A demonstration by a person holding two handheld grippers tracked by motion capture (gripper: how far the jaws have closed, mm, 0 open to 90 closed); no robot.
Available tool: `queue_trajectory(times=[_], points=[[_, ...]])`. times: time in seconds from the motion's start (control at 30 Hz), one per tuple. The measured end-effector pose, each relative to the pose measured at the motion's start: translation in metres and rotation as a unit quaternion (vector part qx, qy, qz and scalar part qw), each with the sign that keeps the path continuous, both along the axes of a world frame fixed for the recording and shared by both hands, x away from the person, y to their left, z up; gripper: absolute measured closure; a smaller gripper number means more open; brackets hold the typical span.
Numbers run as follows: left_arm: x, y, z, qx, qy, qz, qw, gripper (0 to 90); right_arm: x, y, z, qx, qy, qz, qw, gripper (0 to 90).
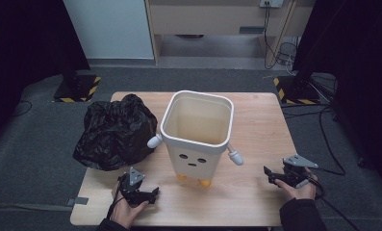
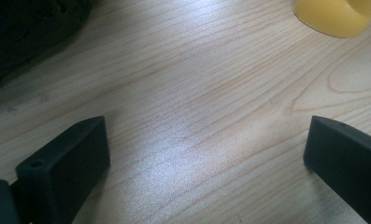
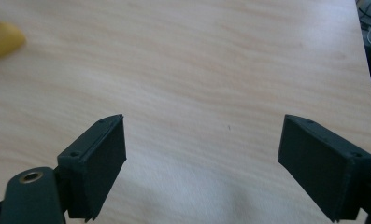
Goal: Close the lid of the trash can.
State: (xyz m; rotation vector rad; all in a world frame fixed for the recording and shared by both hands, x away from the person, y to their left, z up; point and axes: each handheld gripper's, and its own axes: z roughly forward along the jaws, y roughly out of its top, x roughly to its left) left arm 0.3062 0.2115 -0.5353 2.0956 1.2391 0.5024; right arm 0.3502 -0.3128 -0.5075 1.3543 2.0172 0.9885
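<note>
Wooden worktop [image 1: 256, 130] w/ two things on it. White bin [image 1: 197, 134], square-ish, open top, drawn face on its front wall, small white arms sticking out each side, yellow feet; stands upright at abt the middle of the worktop, nearer the far edge than the near one. Inside looks bare. Black plastic bag [image 1: 115, 132], crumpled in a heap, sits at the left edge toward the far-left corner, just beside the bin, close to its left arm; can't tell if touching.

Left hand-held gripper [image 1: 152, 193] lies low near the near edge, left of centre, held in the person's left hand [image 1: 126, 209]. In the left gripper view its jaws stand wide apart, nothing btwn them but bare wood; one yellow foot [image 2: 335, 16] at top right, edge of the bag at top left.

Right hand-held gripper [image 1: 270, 174] is near the right edge, toward the near-right corner, in the right hand [image 1: 301, 190], pointing left at the bin. Right gripper view: jaws wide apart, bare wood btwn, yellow foot blurred at far left.

Both grippers apart from bin & bag.
</note>
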Motion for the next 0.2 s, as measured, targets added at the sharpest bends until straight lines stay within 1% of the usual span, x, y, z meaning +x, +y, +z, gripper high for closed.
queue_trajectory(times=[0.1,0.13,0.2], points=[[0.000,0.000,0.000,0.000,0.000,0.000,1.0000,0.0,-0.004,-0.002,-0.008,-0.017,0.016,0.005,0.9997,13.6],[0.000,0.000,0.000,0.000,0.000,0.000,1.0000,0.0,-0.004,-0.003,-0.010,-0.026,0.019,0.007,0.9995,13.3],[0.000,0.000,0.000,0.000,0.000,0.000,1.0000,0.0,-0.006,-0.004,-0.014,-0.031,0.024,0.009,0.9992,12.0]])
